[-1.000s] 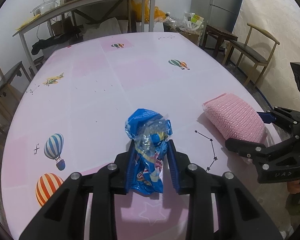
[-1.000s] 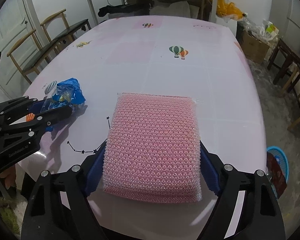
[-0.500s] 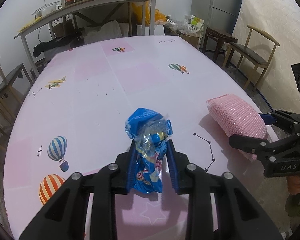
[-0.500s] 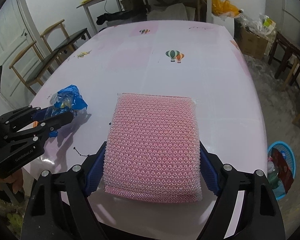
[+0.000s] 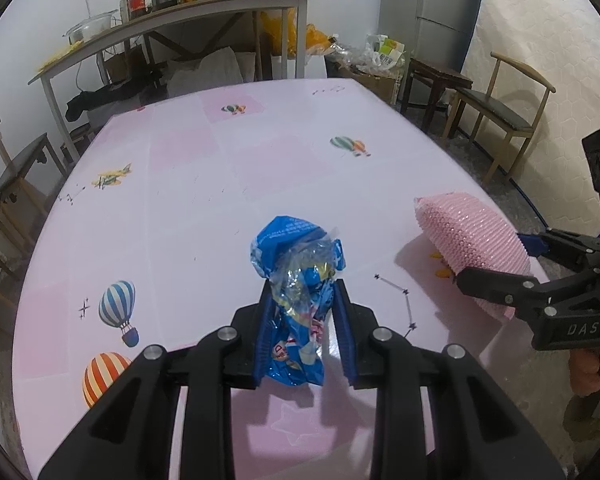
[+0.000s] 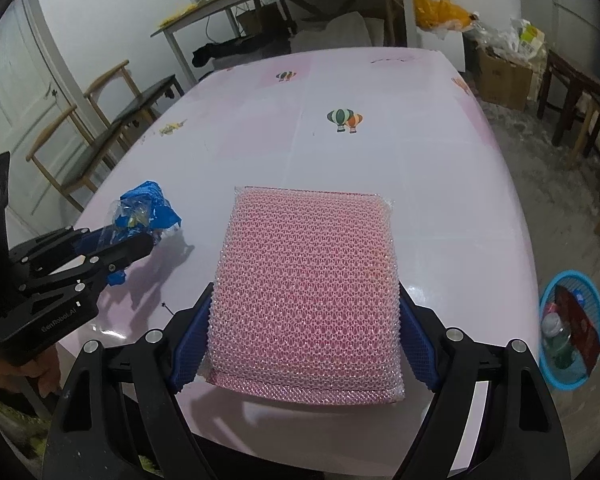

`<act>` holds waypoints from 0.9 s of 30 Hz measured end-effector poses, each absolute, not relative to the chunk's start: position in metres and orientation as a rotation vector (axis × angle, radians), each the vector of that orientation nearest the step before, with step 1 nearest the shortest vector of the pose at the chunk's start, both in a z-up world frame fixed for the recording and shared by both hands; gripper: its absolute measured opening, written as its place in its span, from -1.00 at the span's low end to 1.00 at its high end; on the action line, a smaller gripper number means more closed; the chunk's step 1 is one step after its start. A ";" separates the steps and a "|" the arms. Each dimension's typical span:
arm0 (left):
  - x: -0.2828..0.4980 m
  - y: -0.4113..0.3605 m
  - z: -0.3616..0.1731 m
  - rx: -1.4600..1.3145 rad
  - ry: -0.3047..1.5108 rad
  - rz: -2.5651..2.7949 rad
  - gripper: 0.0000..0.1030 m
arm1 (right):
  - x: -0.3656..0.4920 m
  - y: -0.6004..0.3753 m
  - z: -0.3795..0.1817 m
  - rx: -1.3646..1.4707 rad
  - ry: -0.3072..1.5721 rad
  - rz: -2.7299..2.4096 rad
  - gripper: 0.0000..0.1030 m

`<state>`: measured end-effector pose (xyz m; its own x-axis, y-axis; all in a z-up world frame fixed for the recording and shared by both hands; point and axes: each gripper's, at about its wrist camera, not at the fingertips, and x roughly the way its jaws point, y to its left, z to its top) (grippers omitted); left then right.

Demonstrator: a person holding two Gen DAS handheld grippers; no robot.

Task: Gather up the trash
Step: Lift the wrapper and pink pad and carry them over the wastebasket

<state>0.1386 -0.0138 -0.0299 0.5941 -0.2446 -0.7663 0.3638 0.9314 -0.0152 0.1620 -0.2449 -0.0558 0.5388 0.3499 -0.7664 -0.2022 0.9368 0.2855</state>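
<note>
Crumpled blue wrapper (image 5: 296, 280) sits clamped in left gripper (image 5: 302, 316); right gripper (image 6: 304, 344) clasps pink sponge (image 6: 306, 292).

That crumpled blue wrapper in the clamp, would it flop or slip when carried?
The blue wrapper looks thin and crinkled, so it probably weighs little and flops. Its glossy film may be slippery, yet the left gripper squeezes it mid-length, so it likely stays put.

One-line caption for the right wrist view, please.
Right gripper clamps a pink mesh sponge above the pink table; left gripper holds a blue wrapper.
</note>
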 end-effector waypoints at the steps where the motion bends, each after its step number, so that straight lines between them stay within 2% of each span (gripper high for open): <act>1: 0.138 -0.015 -0.027 0.148 0.859 -0.362 -0.47 | 0.160 -0.247 -0.054 0.184 0.942 0.330 0.50; 9: 0.144 -0.045 -0.006 0.176 0.823 -0.449 -0.48 | 0.140 -0.285 -0.037 0.295 0.851 0.285 0.50; 15: 0.149 -0.096 0.014 0.175 0.808 -0.581 -0.48 | 0.109 -0.358 -0.024 0.449 0.745 0.179 0.50; 21: 0.150 -0.172 0.025 0.178 0.836 -0.765 -0.48 | 0.056 -0.461 -0.029 0.617 0.651 -0.046 0.50; 27: 0.151 -0.267 0.013 0.202 0.942 -0.949 -0.48 | 0.021 -0.560 -0.061 0.788 0.677 -0.225 0.50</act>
<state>0.1508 -0.2670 0.0128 0.2342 -0.6038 -0.7620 0.7668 0.5965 -0.2370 0.0205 -0.5604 -0.0607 0.7686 0.0575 -0.6371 0.4274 0.6950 0.5783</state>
